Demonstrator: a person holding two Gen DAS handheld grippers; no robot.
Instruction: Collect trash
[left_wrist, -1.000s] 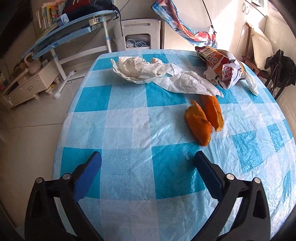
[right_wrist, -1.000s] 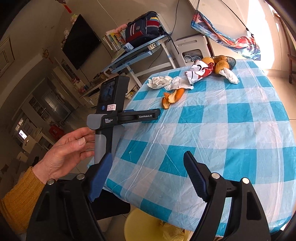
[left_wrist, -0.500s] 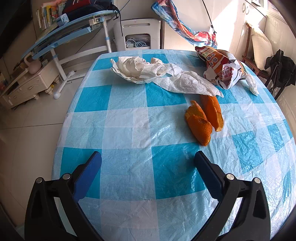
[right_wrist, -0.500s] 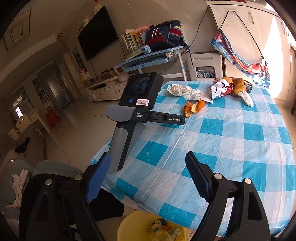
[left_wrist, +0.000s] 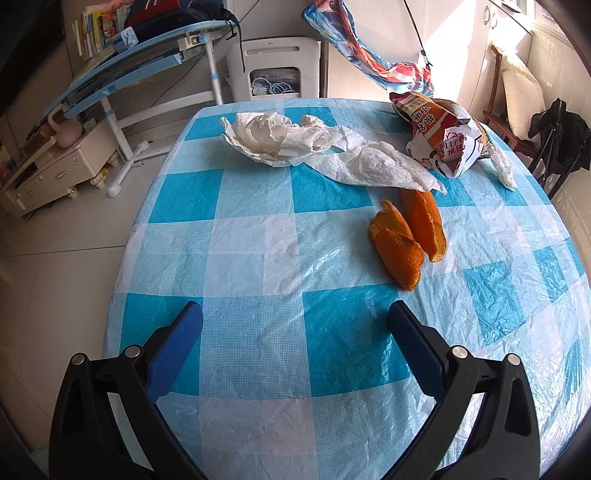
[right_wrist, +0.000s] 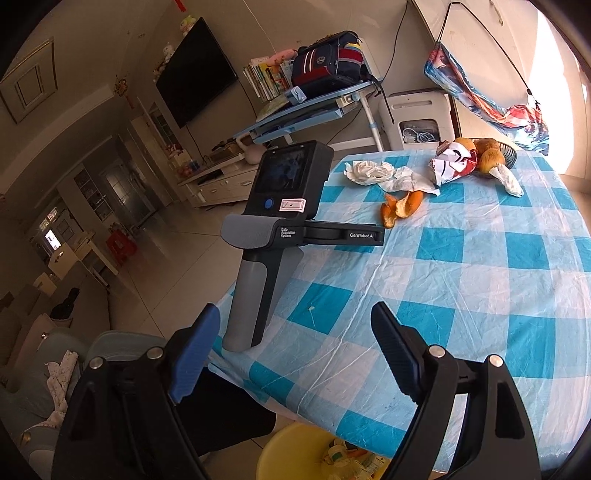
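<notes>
Both grippers were seen with fingers spread wide and nothing between them: the left gripper (left_wrist: 295, 317) above the checked bench (left_wrist: 258, 354), the right gripper (right_wrist: 295, 321) near its edge, above one yellow bin (right_wrist: 291, 454). "GenRobot.AI" and "Data Acquisition System" were read on the left device. Farther off, two orange peels (left_wrist: 406, 236), two crumpled tissues (left_wrist: 314, 147) and one printed wrapper (left_wrist: 439, 136) were counted.

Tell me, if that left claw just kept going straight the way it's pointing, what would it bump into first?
Most likely the bare checked tablecloth. The left gripper is open, empty and tilted down at it. The orange peels lie further on and off to its right, so it would probably miss them, though depth is hard to judge.
</notes>
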